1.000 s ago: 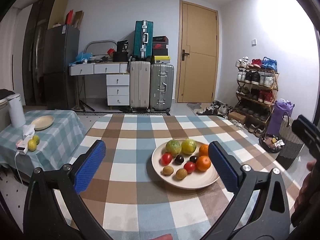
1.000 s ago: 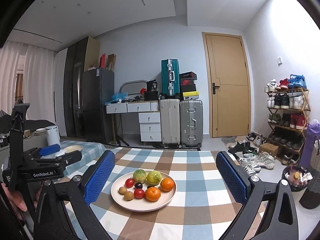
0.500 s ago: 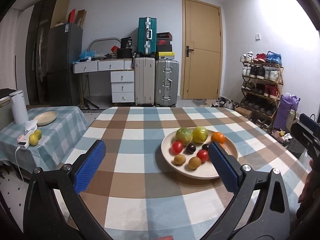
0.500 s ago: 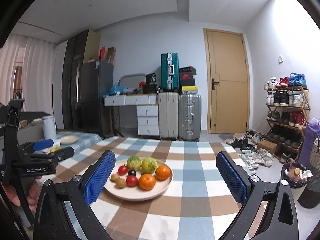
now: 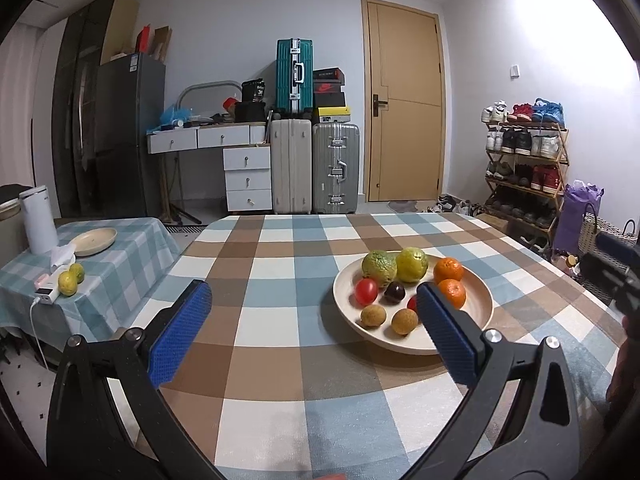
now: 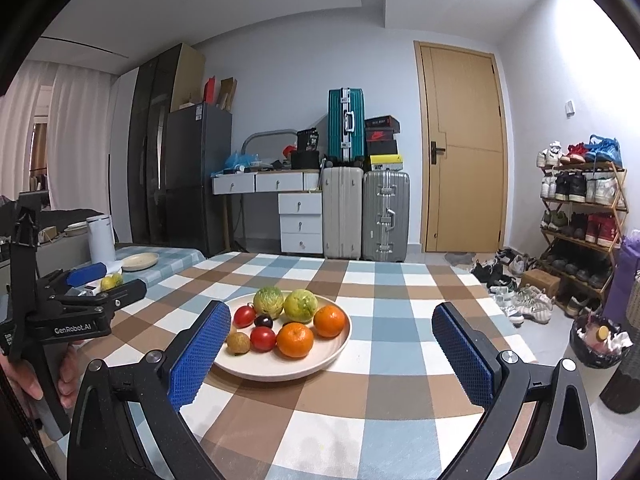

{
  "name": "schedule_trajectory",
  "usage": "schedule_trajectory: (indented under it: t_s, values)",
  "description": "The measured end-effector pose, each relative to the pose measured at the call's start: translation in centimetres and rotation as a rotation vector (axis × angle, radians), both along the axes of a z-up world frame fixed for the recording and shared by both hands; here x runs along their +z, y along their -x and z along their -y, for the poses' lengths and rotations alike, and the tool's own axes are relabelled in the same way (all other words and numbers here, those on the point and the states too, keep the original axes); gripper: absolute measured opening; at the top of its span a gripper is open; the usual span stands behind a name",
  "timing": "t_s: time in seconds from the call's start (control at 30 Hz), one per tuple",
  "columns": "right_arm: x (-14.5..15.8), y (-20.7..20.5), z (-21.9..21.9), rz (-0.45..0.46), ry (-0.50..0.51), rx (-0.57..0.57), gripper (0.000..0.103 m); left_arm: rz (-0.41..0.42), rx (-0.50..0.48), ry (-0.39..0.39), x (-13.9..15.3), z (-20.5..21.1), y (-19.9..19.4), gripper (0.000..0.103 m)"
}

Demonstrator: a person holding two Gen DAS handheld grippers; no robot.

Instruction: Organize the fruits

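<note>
Grabbing one fruit from the plate (image 6: 340,344) with wide-open, empty left tongs (image 5: 312,334) and right tongs (image 6: 332,354) could bump round neighbors off.

Home: suitcases (image 5: 335,168), shoe rack (image 5: 524,168)

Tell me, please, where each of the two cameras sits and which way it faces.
Left wrist: on the left hand-held gripper, facing forward over the checked table; fruit plate right of centre; its blue fingers open, the other gripper at the right edge.
Right wrist: on the right hand-held gripper, facing the same way; plate left of centre; the left hand-held gripper and the left hand at left.
Shared: the plate, table, suitcases and door.
</note>
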State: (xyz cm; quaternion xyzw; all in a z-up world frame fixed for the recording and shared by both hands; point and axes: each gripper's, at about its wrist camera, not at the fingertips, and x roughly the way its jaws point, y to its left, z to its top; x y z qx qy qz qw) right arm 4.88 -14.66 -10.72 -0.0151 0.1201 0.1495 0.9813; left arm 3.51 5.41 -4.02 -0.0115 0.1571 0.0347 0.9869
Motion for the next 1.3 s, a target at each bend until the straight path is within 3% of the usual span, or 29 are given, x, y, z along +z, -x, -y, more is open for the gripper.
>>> schedule_trajectory:
  t_s: [0.1,1.3]
  values:
    - [-0.49,-1.13,-0.16,-0.074,0.011,0.0,0.103,-0.006,-0.002,0.004,-0.07,-0.01,-0.09,0.102]
    - [-0.78,-1.07,-0.36,-0.058,0.028,0.015,0.103,-0.001,-0.012,-0.002,-0.27,-0.01,-0.17,0.102]
